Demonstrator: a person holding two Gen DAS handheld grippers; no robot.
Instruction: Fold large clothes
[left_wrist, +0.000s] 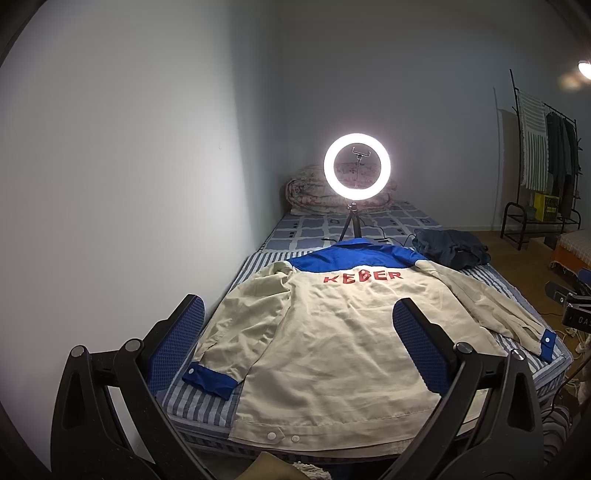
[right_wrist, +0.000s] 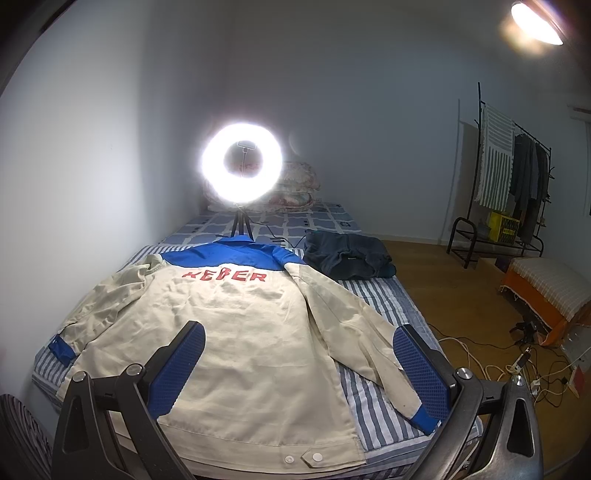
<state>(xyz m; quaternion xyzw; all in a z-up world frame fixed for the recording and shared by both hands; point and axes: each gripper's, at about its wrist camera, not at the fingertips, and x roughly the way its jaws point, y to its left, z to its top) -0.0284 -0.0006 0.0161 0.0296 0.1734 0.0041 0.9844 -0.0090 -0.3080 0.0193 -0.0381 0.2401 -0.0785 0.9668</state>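
A cream work jacket (left_wrist: 332, 339) with a blue yoke, blue cuffs and red letters lies flat, back up, on the striped bed (left_wrist: 207, 398). Both sleeves are spread out to the sides. It also shows in the right wrist view (right_wrist: 240, 332). My left gripper (left_wrist: 299, 332) is open and empty, held above the hem near the left sleeve cuff (left_wrist: 210, 380). My right gripper (right_wrist: 299, 354) is open and empty, held above the hem near the right sleeve cuff (right_wrist: 424, 417). Neither touches the cloth.
A lit ring light on a tripod (left_wrist: 356, 166) stands on the bed beyond the collar. A dark folded garment (right_wrist: 347, 254) lies at the bed's right. A rolled quilt (left_wrist: 306, 192) is at the head. A clothes rack (right_wrist: 509, 177), an orange stool (right_wrist: 546, 288) and floor cables (right_wrist: 517, 365) are to the right.
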